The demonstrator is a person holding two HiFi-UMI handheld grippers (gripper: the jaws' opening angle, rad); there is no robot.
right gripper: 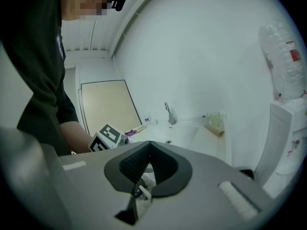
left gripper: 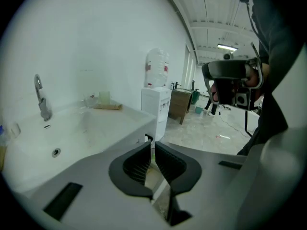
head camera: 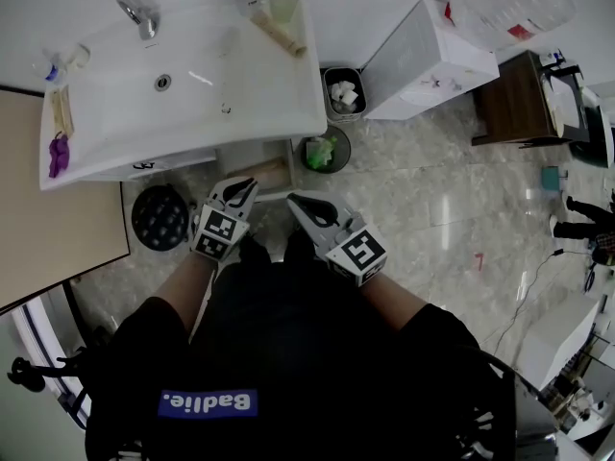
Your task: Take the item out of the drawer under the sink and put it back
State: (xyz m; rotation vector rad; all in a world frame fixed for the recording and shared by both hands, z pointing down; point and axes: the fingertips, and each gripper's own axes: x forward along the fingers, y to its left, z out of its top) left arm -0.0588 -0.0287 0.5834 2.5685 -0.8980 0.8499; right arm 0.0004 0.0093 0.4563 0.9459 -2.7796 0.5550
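Note:
A white sink (head camera: 192, 75) with a chrome tap (head camera: 139, 15) fills the upper left of the head view. Under its front edge shows a pale cabinet part with a tan strip (head camera: 259, 173); I cannot tell whether a drawer is open there, and no item from it is in sight. My left gripper (head camera: 246, 192) hangs just in front of that spot, shut and empty. In the left gripper view its jaws (left gripper: 152, 150) point over the sink (left gripper: 72, 133) corner. My right gripper (head camera: 296, 200) is beside it, also shut with nothing held (right gripper: 149, 145).
A small bin with white paper (head camera: 344, 94) and a round bin with green waste (head camera: 327, 150) stand right of the sink. A black round basket (head camera: 160, 217) sits on the floor at left. A white water dispenser (head camera: 423, 60) and brown cabinet (head camera: 514, 99) stand further right.

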